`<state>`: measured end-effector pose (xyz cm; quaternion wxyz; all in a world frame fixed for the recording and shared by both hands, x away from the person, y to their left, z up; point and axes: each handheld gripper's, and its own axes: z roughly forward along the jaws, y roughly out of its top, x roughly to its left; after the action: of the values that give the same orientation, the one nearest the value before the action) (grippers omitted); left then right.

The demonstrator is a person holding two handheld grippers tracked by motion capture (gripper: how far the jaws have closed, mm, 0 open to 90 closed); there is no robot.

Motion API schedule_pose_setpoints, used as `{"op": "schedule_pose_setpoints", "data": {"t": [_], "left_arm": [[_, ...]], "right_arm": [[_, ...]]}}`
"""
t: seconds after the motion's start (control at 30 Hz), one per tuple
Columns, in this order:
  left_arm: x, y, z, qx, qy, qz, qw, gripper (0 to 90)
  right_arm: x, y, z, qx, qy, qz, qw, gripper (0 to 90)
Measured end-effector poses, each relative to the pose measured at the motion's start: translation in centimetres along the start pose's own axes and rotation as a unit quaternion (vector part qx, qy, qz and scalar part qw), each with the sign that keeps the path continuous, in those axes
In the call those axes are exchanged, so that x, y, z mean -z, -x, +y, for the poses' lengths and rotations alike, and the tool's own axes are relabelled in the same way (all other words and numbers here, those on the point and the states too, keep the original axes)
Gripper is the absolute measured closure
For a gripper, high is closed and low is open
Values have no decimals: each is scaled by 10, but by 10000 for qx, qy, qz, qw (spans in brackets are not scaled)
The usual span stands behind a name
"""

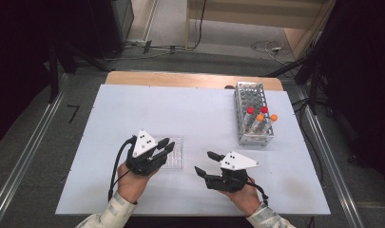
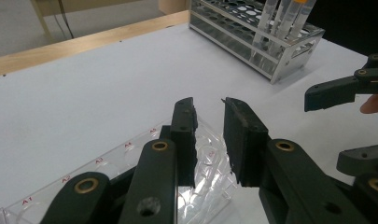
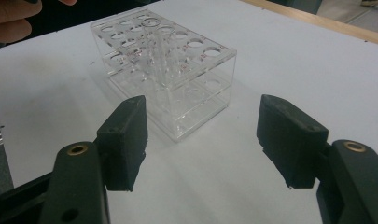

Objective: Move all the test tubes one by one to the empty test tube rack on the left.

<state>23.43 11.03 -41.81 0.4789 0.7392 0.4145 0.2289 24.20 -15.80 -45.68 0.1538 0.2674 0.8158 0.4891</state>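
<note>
Left claw (image 2: 209,106) barely parted above clear rack (image 2: 107,161), gripping nothing; right claw (image 3: 201,101) wide, empty. Best: square up on rack wall, squeeze gently, no tipping.

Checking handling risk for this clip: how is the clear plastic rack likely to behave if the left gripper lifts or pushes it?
The clear plastic rack looks like rigid, thin-walled plastic, so probably stiff and light. Its glossy walls may slip between the pads of the left gripper. With its flat base on the table, it would more likely slide than tip.
</note>
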Motion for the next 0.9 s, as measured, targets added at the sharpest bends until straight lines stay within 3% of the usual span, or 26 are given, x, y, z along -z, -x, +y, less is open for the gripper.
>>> {"op": "schedule_pose_setpoints", "data": {"t": [0.2,0.4,0.53,0.7,0.9], "left_arm": [[2,-1,1,93,82,-34,9999,659],[1,-2,2,216,103,94,9997,472],[-1,-2,2,296,29,315,9991,272],[-2,-3,2,344,25,328,9989,224],[-4,-3,2,386,-11,343,9987,173]], "right_arm": [[3,5,1,-50,56,-109,9999,322],[9,16,2,-151,83,-323,9993,324],[15,27,3,-240,157,-529,9982,332],[28,47,5,-451,242,-983,9938,343],[45,72,6,-720,252,-1546,9850,357]]}}
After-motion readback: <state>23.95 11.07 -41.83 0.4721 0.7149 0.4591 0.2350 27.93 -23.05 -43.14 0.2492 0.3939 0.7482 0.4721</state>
